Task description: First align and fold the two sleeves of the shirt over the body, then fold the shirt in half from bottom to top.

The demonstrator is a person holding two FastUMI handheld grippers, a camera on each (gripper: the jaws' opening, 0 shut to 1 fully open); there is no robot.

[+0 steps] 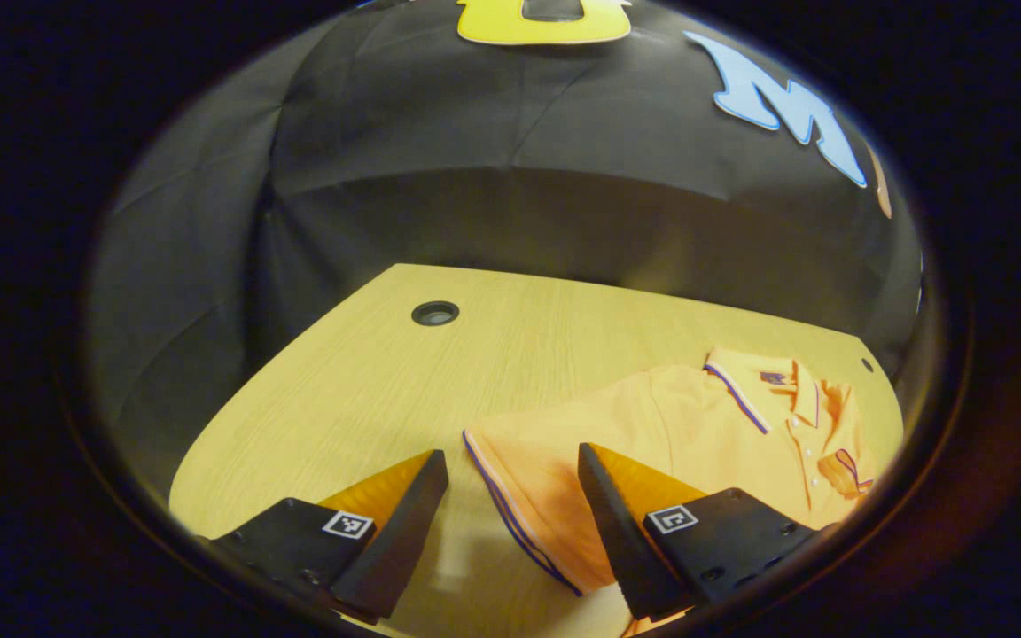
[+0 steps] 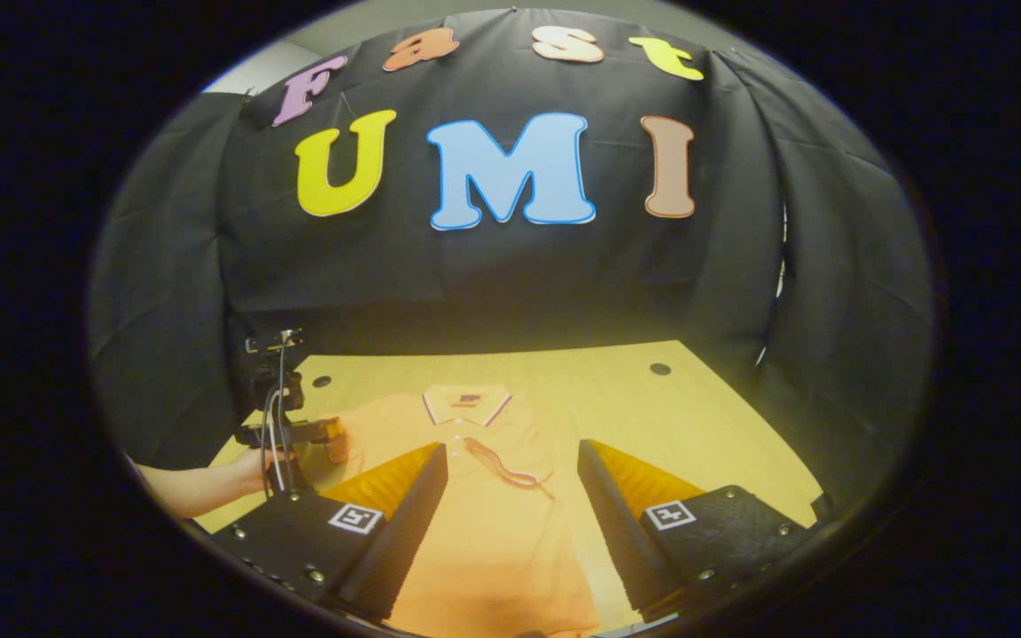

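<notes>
Shirt (image 2: 475,496) lies flat on table (image 1: 342,390); both hand-held grippers (image 1: 510,523) (image 2: 510,514) released.

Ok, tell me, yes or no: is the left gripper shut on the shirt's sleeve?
No: in the left gripper view the left gripper stands open, the striped sleeve of the orange polo shirt lying flat between its spread fingers.

table (image 1: 342,390): bare left of shirt (image 1: 652,425) | booth wall (image 1: 475,177): behind
</notes>
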